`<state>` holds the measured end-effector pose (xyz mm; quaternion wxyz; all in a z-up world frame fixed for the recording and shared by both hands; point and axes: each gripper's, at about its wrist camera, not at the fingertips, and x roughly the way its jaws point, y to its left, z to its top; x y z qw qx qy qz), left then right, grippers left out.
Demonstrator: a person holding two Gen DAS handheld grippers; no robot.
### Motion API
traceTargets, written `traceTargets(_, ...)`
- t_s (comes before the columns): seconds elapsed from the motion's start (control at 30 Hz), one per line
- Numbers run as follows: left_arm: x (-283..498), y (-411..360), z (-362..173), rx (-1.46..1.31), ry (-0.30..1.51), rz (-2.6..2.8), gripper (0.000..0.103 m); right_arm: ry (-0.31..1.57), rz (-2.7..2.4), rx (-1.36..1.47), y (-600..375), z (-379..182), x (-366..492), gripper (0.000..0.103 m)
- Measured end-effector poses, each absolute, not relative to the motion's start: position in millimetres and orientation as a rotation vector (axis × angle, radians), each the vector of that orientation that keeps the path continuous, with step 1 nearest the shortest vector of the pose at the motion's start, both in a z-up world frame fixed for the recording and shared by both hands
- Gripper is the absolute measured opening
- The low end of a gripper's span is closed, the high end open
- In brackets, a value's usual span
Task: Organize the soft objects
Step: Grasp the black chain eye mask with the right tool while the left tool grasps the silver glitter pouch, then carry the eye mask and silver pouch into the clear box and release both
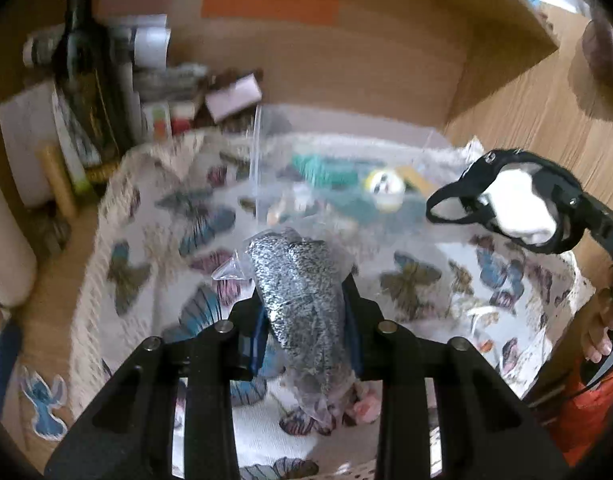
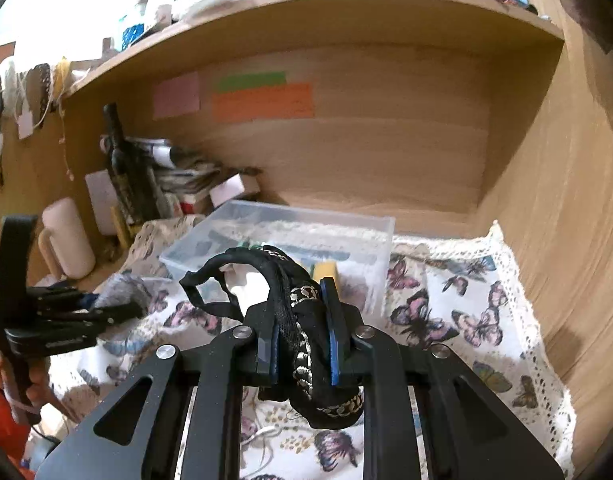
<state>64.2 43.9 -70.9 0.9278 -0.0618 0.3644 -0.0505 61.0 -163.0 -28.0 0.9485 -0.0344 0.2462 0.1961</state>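
My left gripper (image 1: 302, 292) is shut on a grey knitted item in a clear plastic bag (image 1: 302, 300), held above the butterfly cloth (image 1: 154, 264). It shows in the right wrist view (image 2: 118, 300) at the left, still holding the grey item (image 2: 120, 286). My right gripper (image 2: 298, 316) is shut on a black fabric item with gold trim and straps (image 2: 302, 344). In the left wrist view that gripper (image 1: 518, 204) holds the black item (image 1: 458, 196) at the right. A clear plastic bin (image 2: 370, 228) with several small things stands behind both grippers.
The butterfly cloth (image 2: 466, 312) covers a wooden desk inside an alcove. At the back left stand a dark bottle (image 1: 86, 80), papers and boxes (image 1: 234, 96), and a pale cylinder (image 2: 68, 240). A wooden side wall (image 2: 566, 200) rises on the right.
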Motion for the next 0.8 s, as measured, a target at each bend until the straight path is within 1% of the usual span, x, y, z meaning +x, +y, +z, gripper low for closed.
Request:
traceTargets(0.2,76,40,-32,-0.089,0.643,-0.122,0.032,0.44,0.373,-0.062,-164,-9,66,0.015)
traceTargets(0.47,105,32,0,-0.042,0.564,-0.108,0.032,0.365,0.351,-0.051,-164,18,84,0.016)
traceTargets(0.63,135,34,3,-0.068,0.58,-0.1,0.033,0.342,0.328,-0.048,-160,30,98,0.016)
traceTargets(0.8,164,29,-12,-0.063,0.64,-0.091,0.033,0.349,0.303,-0.069,-152,27,115,0.016)
